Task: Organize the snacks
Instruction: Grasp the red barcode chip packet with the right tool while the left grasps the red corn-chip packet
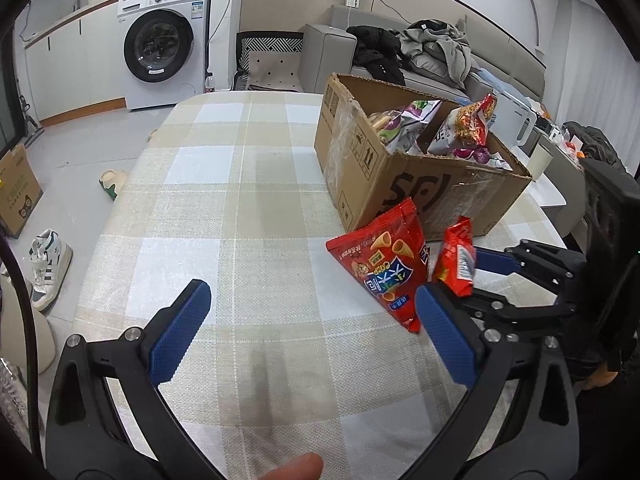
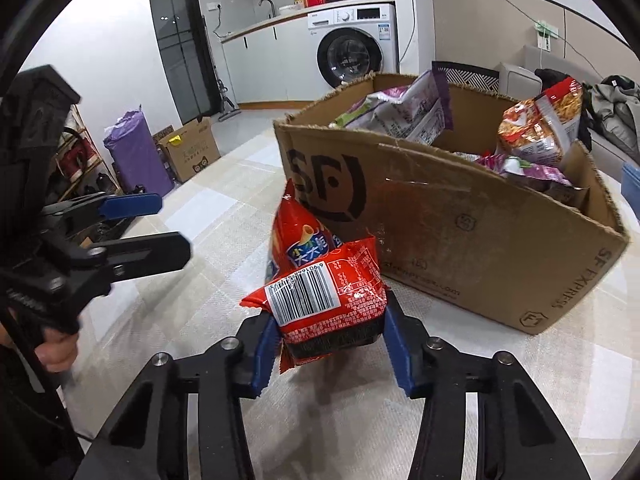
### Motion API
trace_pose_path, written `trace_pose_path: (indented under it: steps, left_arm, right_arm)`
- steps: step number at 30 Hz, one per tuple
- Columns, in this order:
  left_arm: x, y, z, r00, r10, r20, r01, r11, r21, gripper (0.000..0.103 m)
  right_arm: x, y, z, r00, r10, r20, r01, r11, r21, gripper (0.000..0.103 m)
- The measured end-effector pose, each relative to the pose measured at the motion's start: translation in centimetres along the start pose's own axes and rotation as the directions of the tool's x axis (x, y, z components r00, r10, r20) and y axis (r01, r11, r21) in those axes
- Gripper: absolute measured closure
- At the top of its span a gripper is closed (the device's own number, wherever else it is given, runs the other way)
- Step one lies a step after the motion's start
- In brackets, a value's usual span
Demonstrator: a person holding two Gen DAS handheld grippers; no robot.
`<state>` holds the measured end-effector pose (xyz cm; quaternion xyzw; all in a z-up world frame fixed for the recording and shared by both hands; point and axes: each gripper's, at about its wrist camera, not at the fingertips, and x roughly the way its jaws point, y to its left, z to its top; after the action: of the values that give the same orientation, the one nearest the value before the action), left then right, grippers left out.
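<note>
My right gripper (image 2: 330, 328) is shut on a small red snack packet (image 2: 328, 300) with a barcode label, its blue pads pressing both sides. In the left wrist view that packet (image 1: 456, 260) stands upright in the right gripper (image 1: 474, 280), just in front of the cardboard box (image 1: 400, 184). A larger red bag of cone snacks (image 1: 384, 264) leans against the box front (image 2: 460, 240), right behind the held packet. Several snack bags (image 2: 404, 112) stick out of the box. My left gripper (image 1: 312, 296) is open over bare tablecloth, left of the red bag, with nothing between its fingers.
The table wears a beige and white checked cloth (image 1: 224, 208). On the floor to the left lie a sneaker (image 1: 48, 264), a slipper (image 1: 112, 182) and a carton (image 1: 16, 188). A washing machine (image 1: 164, 44) and a sofa piled with clothes (image 1: 432, 52) stand behind.
</note>
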<state>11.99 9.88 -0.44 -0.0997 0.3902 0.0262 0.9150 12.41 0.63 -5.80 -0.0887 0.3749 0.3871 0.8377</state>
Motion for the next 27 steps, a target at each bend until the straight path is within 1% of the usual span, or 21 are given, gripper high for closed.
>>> trace_pose_path:
  steps: [6,9,13,19,22,27]
  left_arm:
    - [0.5,-0.1,-0.1,1.000,-0.007,-0.010,0.007,1.000,-0.006,0.001]
    - [1.0,-0.3,-0.3,1.000,-0.015,-0.026,0.015,1.000,-0.004,0.001]
    - [1.7,-0.7,-0.4,0.999,-0.015,-0.040,0.015,1.000,-0.007,0.001]
    - [3.9,-1.6,-0.4,0.996,-0.041,-0.083,0.037,0.998,-0.050,0.001]
    - [5.2,-2.1,-0.2,0.992,-0.060,-0.107,0.052,0.996,-0.078,0.001]
    - [6.8,-3.0,0.7,0.990,-0.067,-0.121,0.056,0.994,-0.094,0.001]
  right_arm:
    - [-3.0,-0.3,-0.9,0.998,-0.007,0.063,0.006,1.000,0.027,0.055]
    - [-3.8,-1.1,-1.1,0.995,-0.007,0.099,0.000,0.998,0.066,0.055]
    - [-4.3,-1.6,-1.5,0.995,-0.015,0.100,0.007,0.997,0.072,0.055]
    - [-6.0,-3.4,-2.9,0.994,-0.042,0.102,0.033,0.995,0.089,0.055]
    - [-6.6,-4.0,-3.7,0.993,-0.050,0.107,0.038,0.994,0.106,0.055]
    - [-8.1,-4.9,-4.1,0.991,-0.057,0.125,0.042,0.992,0.120,0.055]
